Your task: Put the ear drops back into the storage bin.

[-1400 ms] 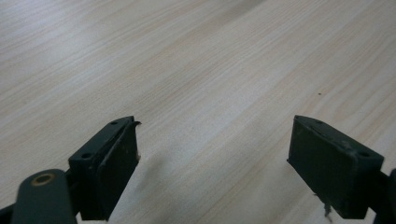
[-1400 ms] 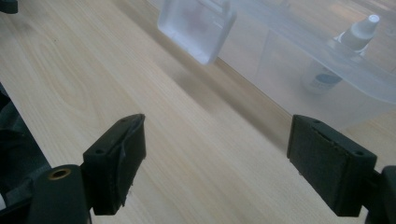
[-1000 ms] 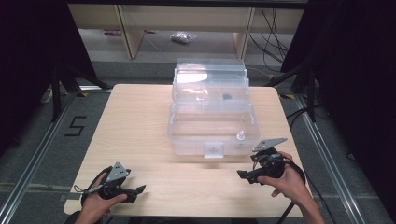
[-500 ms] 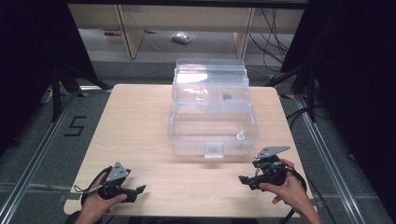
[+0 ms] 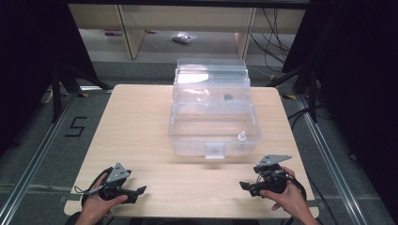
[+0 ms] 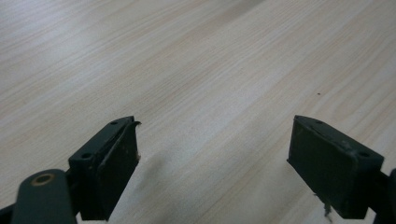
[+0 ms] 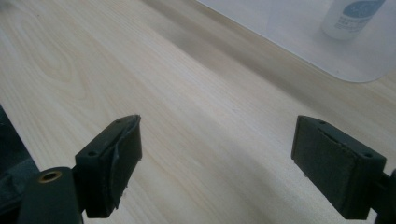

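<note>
Two grippers are resting low at the near edge of the table (image 5: 141, 126), one in each hand, and neither is holding anything. The left gripper (image 5: 139, 191) is lying in the person's left hand (image 5: 96, 204) near the front left corner, its jaws standing wide apart over bare wood in the left gripper view (image 6: 212, 158), pointing inward along the table edge rather than at any object. That looks like a waiting pose, well apart from the work.

The right gripper (image 5: 243, 185) is sitting in the right hand (image 5: 288, 199) at the front right, jaws likewise spread wide with nothing between them (image 7: 215, 163). It is nearer the clear plastic box (image 5: 213, 133), and in the right gripper view the box's rounded corner and a small white bottle (image 7: 350, 16) behind the clear wall are showing up at the top right, so this hand seems the one better placed to reach in.

Beyond both hands, the box is standing in the middle of the table with its lid (image 5: 211, 82) raised at the back, leaving the interior open from above. The small bottle (image 5: 242, 136) is standing upright inside, toward the front right corner, just behind the latch (image 5: 214, 150) side. Farther off, a small dark item (image 5: 228, 97) is showing through the lid, too small to identify.
</note>
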The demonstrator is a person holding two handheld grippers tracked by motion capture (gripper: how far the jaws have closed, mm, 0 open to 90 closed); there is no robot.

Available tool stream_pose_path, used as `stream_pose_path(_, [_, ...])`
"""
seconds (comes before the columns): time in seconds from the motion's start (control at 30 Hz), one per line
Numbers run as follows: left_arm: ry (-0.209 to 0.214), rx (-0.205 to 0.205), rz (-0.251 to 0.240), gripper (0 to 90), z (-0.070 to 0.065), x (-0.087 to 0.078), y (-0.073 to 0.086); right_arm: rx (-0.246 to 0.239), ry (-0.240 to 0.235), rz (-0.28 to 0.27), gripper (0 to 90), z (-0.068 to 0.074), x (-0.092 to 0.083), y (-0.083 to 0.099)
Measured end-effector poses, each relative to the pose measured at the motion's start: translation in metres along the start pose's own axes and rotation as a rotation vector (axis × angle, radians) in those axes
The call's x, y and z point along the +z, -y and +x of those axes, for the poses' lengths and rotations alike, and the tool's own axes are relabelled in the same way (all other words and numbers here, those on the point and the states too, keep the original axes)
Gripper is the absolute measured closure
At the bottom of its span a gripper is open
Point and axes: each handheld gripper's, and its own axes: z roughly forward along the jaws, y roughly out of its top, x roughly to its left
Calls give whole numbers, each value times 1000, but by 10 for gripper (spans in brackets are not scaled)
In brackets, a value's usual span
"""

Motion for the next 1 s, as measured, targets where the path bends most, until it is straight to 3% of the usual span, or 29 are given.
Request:
stream_pose_path(0.13, [2,8,6,153,0,0,0,24,1,-18,171,3,4,3])
stream_pose_path(0.23, [-7,3,8,152,0,0,0,20,-4,-15,168,5,5,5])
stream_pose_path(0.3, [-5,5,9,153,0,-1,0,-13,-15,-20,168,3,8,6])
stream_pose_path(0.33, [-1,3,7,153,0,0,0,9,-9,-22,168,4,9,8])
stream_pose_path(0.5, [1,4,8,153,0,-1,0,-12,-8,-16,168,4,13,14])
stream_pose_path(0.57, [1,6,9,153,0,-1,-1,19,-15,-9,168,6,12,15])
stream_pose_path(0.6, [1,9,9,153,0,-2,-1,7,-5,-27,167,4,13,16])
stream_pose_path(0.77, [2,-1,-1,153,-1,-1,0,13,-10,-3,168,4,16,20])
stream_pose_path(0.83, [2,-1,0,152,-1,-1,0,-20,-7,-53,168,3,21,21])
stream_pose_path(0.9, [3,0,1,153,-1,-1,-1,10,-4,-20,168,3,19,21])
stream_pose_path(0.93, [3,0,-1,153,-1,-1,-1,-9,-6,-31,168,2,20,21])
stream_pose_path(1.0, [3,-1,-2,153,-1,-1,-1,4,-3,-20,168,1,20,22])
